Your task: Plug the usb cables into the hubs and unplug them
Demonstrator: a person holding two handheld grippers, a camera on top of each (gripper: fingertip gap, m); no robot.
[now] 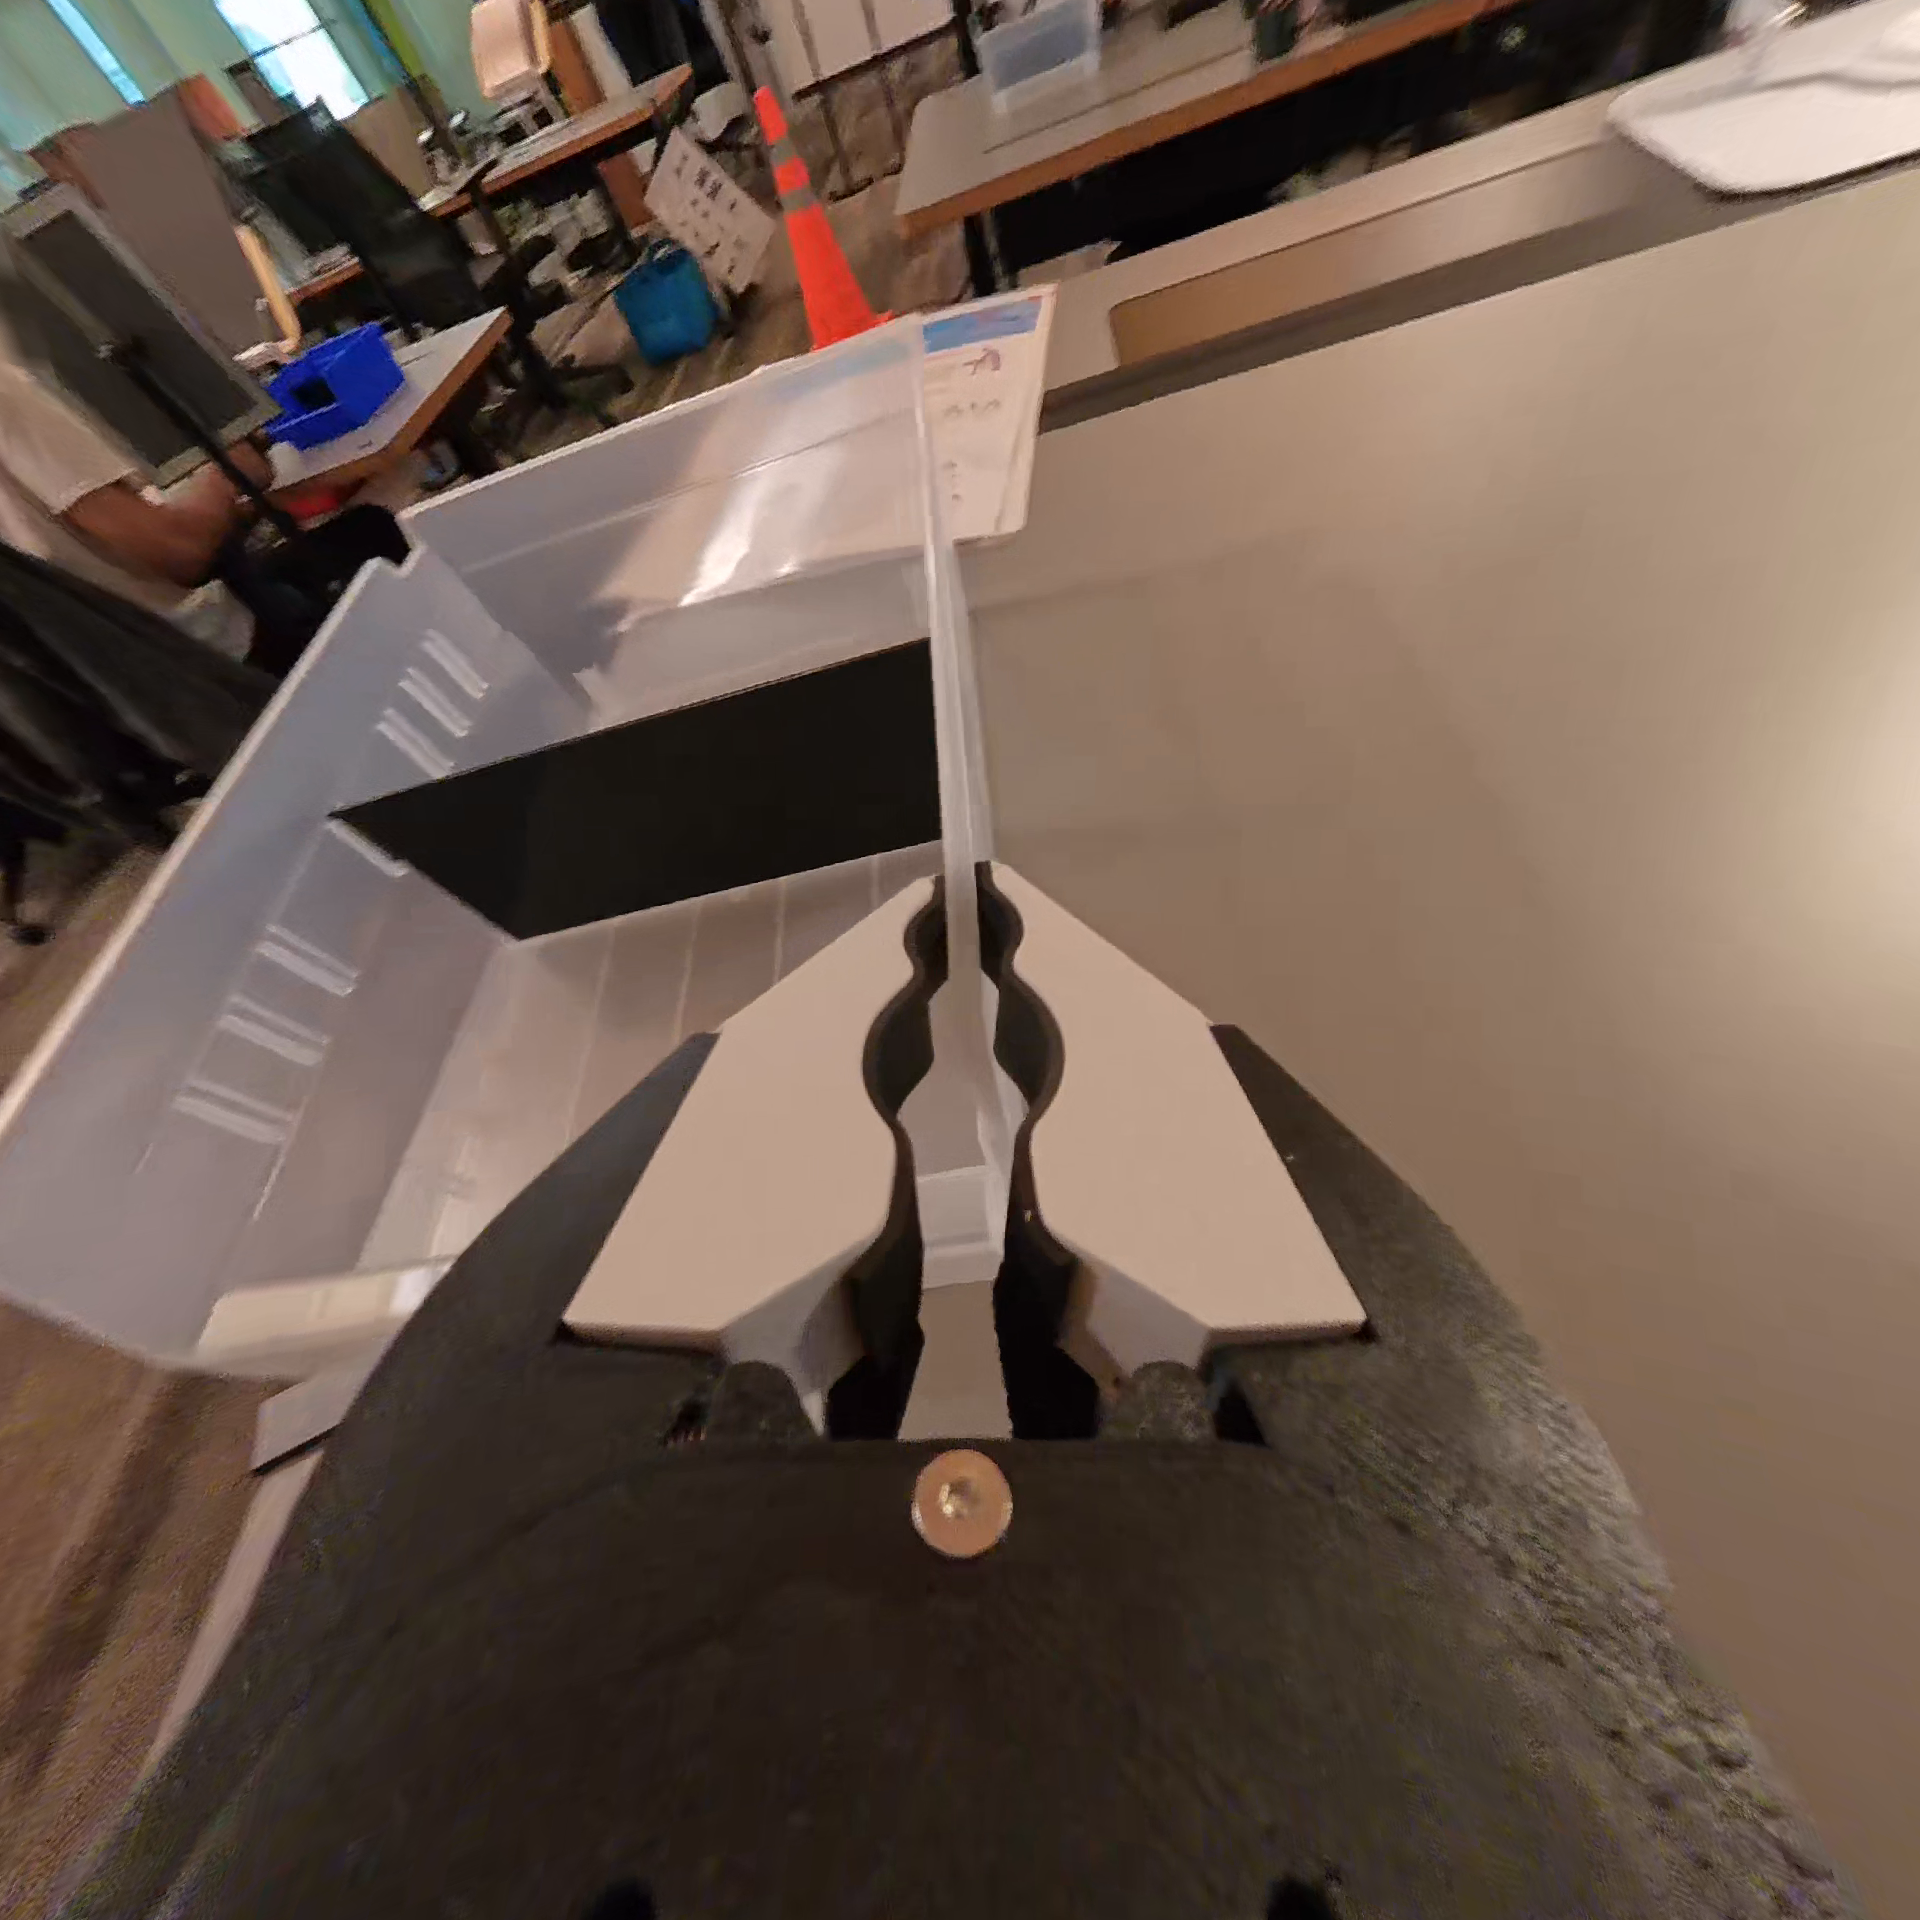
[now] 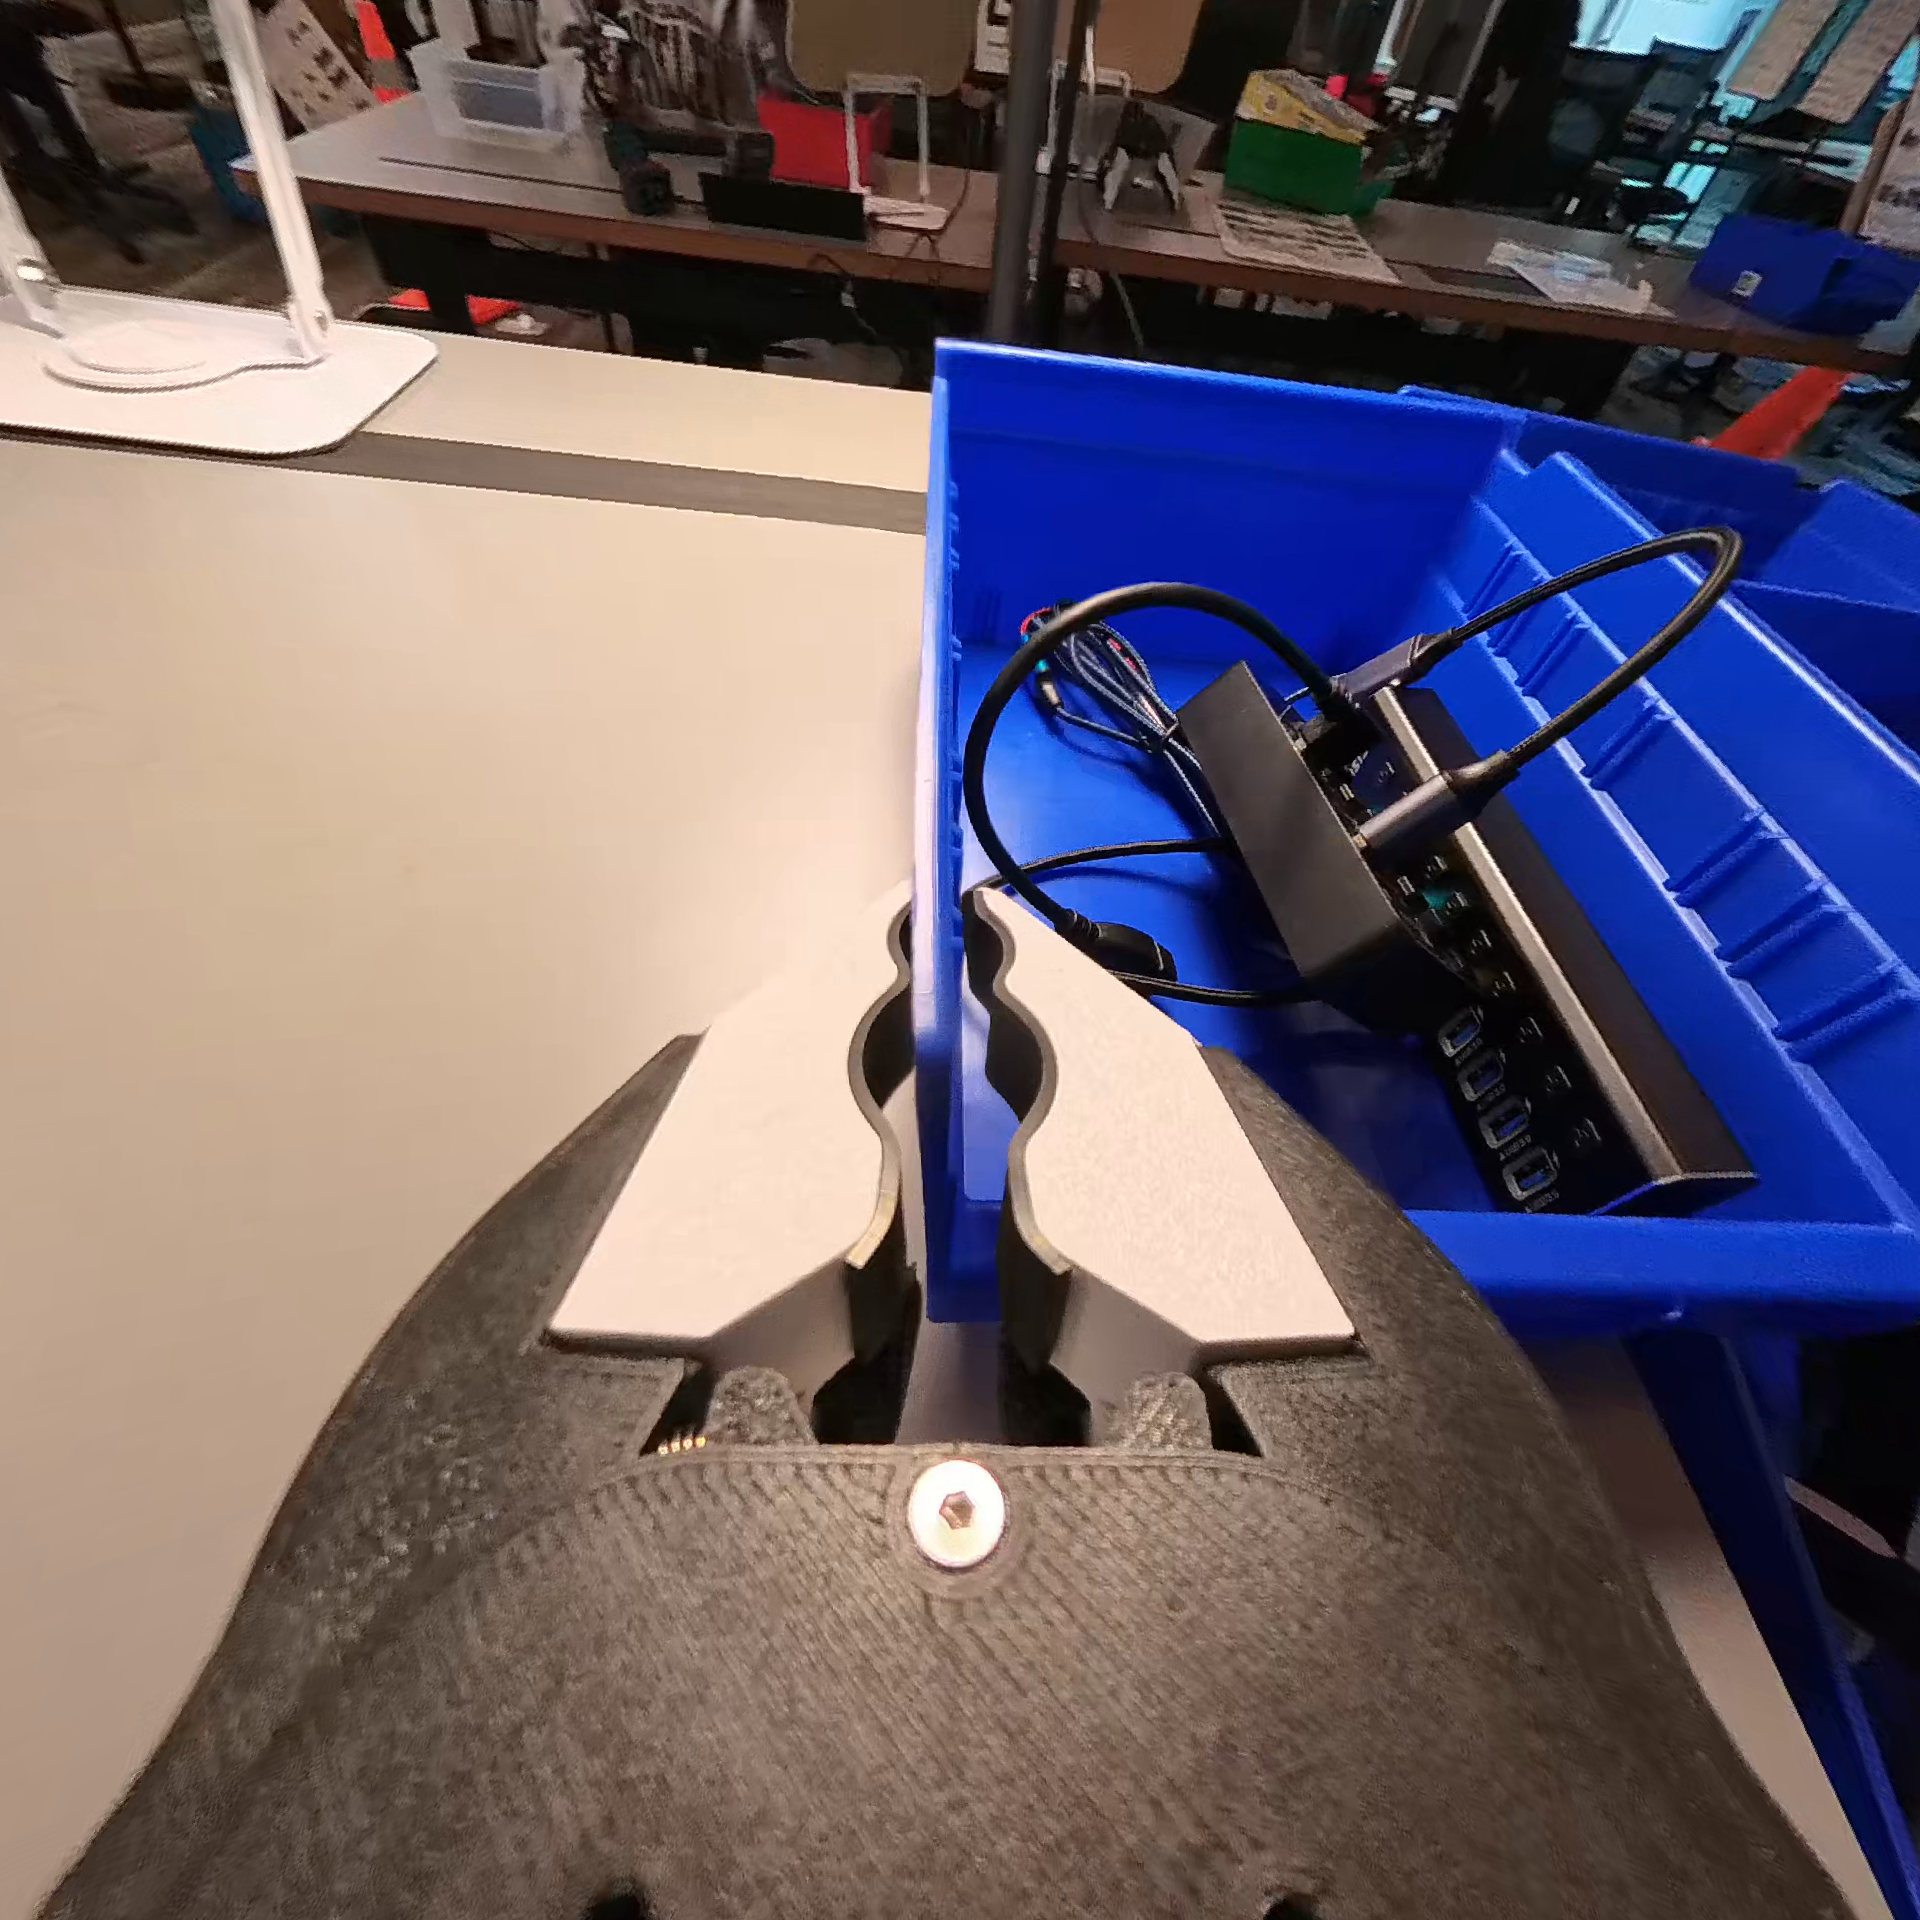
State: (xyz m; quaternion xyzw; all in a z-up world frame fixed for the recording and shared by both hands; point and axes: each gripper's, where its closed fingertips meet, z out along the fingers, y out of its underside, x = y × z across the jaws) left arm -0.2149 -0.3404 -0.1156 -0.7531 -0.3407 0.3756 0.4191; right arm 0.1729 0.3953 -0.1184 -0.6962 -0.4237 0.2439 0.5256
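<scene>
In the left wrist view my left gripper (image 1: 961, 894) is shut on the right wall of a clear plastic bin (image 1: 343, 883), at the bin's near right corner. A black flat object (image 1: 644, 800) lies in that bin. In the right wrist view my right gripper (image 2: 940, 904) is shut on the left wall of a blue bin (image 2: 1195, 447). Inside the blue bin lie two black USB hubs (image 2: 1288, 831), one resting on the other, with black cables (image 2: 997, 727) plugged in and looping above them. Several more cables are bunched at the bin's back.
Both bins rest on a beige table (image 2: 416, 779). A white lamp base (image 2: 208, 384) stands at its far left in the right wrist view. A paper sheet (image 1: 987, 416) lies behind the clear bin. Desks, an orange cone (image 1: 810, 239) and a seated person (image 1: 94, 488) are beyond.
</scene>
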